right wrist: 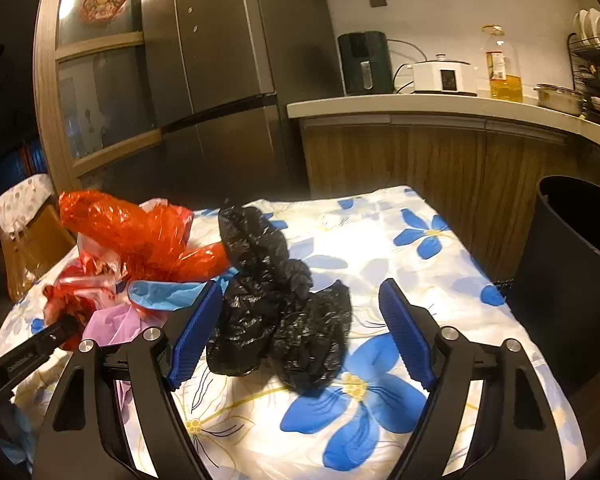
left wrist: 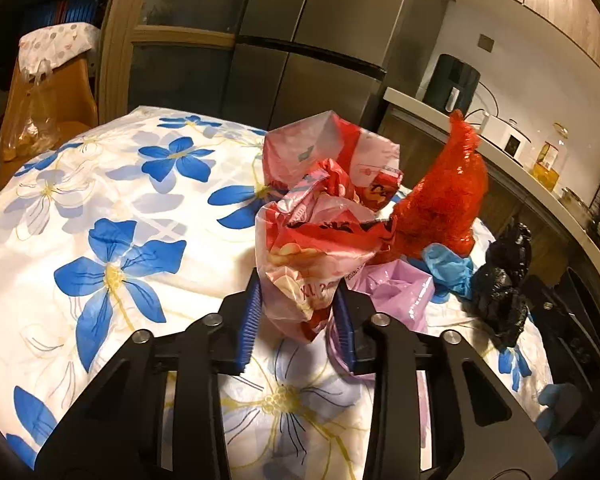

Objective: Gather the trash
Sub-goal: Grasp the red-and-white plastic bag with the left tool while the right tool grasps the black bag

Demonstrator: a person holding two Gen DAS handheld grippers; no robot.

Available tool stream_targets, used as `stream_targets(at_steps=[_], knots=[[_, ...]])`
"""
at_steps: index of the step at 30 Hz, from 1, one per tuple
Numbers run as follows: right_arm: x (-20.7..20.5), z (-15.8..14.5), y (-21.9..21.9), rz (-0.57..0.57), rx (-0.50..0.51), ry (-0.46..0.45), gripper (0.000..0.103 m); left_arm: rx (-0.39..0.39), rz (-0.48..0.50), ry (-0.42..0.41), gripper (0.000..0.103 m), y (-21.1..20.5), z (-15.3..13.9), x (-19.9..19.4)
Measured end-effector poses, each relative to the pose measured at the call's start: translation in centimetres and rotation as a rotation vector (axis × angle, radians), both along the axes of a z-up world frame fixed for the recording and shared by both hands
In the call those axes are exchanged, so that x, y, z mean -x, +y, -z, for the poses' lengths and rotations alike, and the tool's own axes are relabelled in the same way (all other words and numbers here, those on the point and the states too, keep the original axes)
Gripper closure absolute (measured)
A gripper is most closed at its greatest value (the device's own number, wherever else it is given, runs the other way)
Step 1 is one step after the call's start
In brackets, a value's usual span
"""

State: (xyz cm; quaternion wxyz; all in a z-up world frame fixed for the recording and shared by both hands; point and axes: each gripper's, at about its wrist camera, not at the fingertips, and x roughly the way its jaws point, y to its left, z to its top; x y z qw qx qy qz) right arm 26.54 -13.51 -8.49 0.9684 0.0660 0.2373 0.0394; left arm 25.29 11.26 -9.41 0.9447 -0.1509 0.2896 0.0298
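We are pinching the red-and-white snack wrapper [left wrist: 312, 264] in the left gripper [left wrist: 298, 316]; its jaws are standing narrow, both blue pads pressing the crumpled lower end. That hold is looking shallow, so we are risking the slick film sliding out as we lift, or dragging the purple bag [left wrist: 400, 292] lying just beside the right-hand pad. The right gripper [right wrist: 300, 332] is standing wide, holding nothing, with the black bag [right wrist: 280, 312] lying between its jaws, nearer the left pad. If we are closing off-centre, only a loose fold may catch. The black bin [right wrist: 576, 276] is waiting beyond the right jaw.
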Motion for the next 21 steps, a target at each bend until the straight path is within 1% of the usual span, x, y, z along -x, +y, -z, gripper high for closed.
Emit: stream_targets(at_steps=[2, 5, 7, 8, 9, 10, 11, 13, 15, 16, 21], knots=[[-0.4, 0.3, 0.2, -0.004, 0.009, 0.019, 0.032, 0.004, 0.004, -0.018, 0.072, 0.0, -0.3, 0.6], [-0.9, 0.7, 0.3, -0.010, 0.013, 0.045, 0.041, 0.017, 0.005, -0.034, 0.073, 0.3, -0.7, 1.8], [-1.0, 0.9, 0.3, -0.015, 0.014, 0.056, 0.055, 0.016, -0.001, -0.048, 0.074, 0.4, -1.0, 2.9], [-1.0, 0.9, 0.3, -0.019, 0.014, 0.059, 0.058, 0.012, -0.003, -0.058, 0.074, 0.4, -1.3, 3.5], [-1.1, 1.0, 0.3, -0.025, 0.015, 0.063, 0.066, 0.007, -0.005, -0.064, 0.074, 0.4, -1.4, 3.9], [-1.1, 1.0, 0.4, -0.026, 0.016, 0.064, 0.072, -0.004, -0.011, -0.078, 0.074, 0.3, -1.7, 4.5], [-1.1, 1.1, 0.4, -0.026, 0.016, 0.064, 0.074, -0.005, -0.012, -0.086, 0.073, 0.3, -1.9, 4.9], [-0.9, 1.0, 0.3, -0.026, 0.013, 0.063, 0.089, 0.015, -0.005, -0.101, 0.074, 0.5, -2.2, 5.6], [-0.7, 1.0, 0.0, -0.029, -0.003, 0.063, 0.096, 0.015, 0.000, -0.108, 0.074, 0.3, -2.5, 6.1], [-0.6, 0.9, -0.1, -0.029, -0.009, 0.062, 0.098, 0.010, 0.005, -0.113, 0.074, 0.1, -2.8, 6.4], [1.0, -0.1, -1.1, -0.020, -0.039, 0.038, 0.100, 0.001, 0.019, -0.135, 0.074, -0.6, -3.8, 7.6]])
